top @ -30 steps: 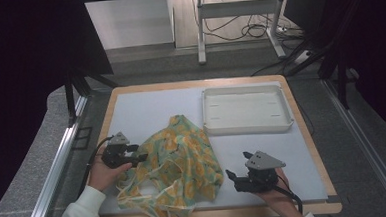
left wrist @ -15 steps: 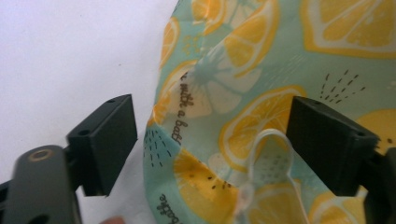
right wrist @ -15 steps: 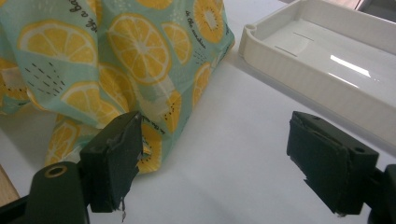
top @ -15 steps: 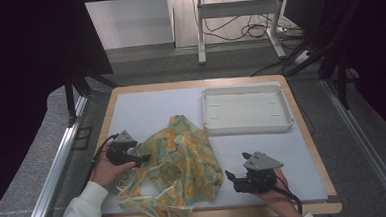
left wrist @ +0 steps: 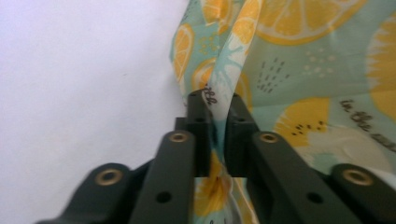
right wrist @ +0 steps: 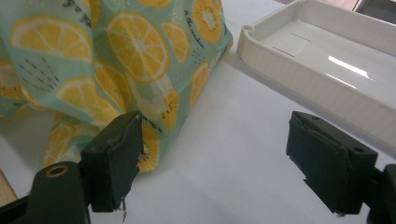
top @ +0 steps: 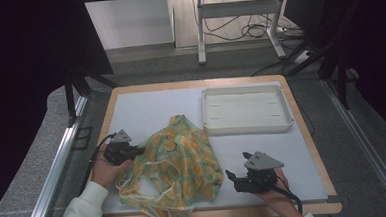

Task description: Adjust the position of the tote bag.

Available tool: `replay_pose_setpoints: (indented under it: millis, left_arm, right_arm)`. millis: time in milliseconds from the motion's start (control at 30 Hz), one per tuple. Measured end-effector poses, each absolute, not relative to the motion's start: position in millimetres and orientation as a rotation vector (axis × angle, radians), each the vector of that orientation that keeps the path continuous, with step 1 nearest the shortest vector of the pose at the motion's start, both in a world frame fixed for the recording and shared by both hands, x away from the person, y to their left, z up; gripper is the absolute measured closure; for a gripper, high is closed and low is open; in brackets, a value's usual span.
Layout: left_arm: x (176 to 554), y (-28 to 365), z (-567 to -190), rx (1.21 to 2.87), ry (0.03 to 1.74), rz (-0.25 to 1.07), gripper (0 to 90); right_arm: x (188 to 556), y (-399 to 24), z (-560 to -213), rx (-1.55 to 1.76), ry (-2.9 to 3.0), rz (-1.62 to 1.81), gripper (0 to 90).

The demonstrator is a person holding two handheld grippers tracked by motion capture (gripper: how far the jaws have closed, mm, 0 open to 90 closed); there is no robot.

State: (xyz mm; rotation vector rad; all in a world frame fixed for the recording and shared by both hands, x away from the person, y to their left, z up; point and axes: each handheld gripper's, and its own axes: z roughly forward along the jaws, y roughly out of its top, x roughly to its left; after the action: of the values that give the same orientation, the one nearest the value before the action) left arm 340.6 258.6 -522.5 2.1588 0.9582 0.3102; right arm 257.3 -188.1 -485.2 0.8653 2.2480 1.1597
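On the near-left of the white table mat (top: 146, 108), the left gripper (left wrist: 215, 100), jaws just closed, pinches an edge fold of the lemon-print cloth (top: 176, 162), while the right gripper (top: 235, 179) waits open beside it; that thin hold might slip if pulled.

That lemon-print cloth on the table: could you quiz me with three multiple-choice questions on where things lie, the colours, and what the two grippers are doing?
1. Where is the white tray relative to the lemon-print cloth?
A. Beyond it, to the right
B. Under it
C. At its left

2. What colour is the fruit print on the cloth?
A. Red
B. Yellow
C. Purple

3. What is the left gripper doing?
A. Standing open
B. Pinching a cloth fold
C. Holding the tray

Key: 1 A, the tray sits apart near the far edge; 2 B, yellow slices on pale green; 3 B, its jaws, having just closed, clamp the fabric, while the right gripper stands open.
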Motion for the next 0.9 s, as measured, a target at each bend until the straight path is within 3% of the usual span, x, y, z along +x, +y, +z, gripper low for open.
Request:
replay_pose_setpoints:
  millis: [367, 600, 900]
  left_arm:
    - [327.7, 266.5, -513.9, 2.113, 0.958, 0.267, 88.2]
    - [318.0, 273.7, -514.2, 2.089, 0.969, 0.258, 88.2]
    - [318.2, 274.8, -517.6, 2.092, 0.968, 0.244, 88.1]
  right_arm:
    - [241.2, -178.6, -476.2, 0.795, 2.301, 1.268, 24.2]
    - [211.3, -164.7, -461.8, 0.732, 2.34, 1.365, 32.4]
    - [192.6, -142.4, -468.5, 0.692, 2.464, 1.418, 39.7]
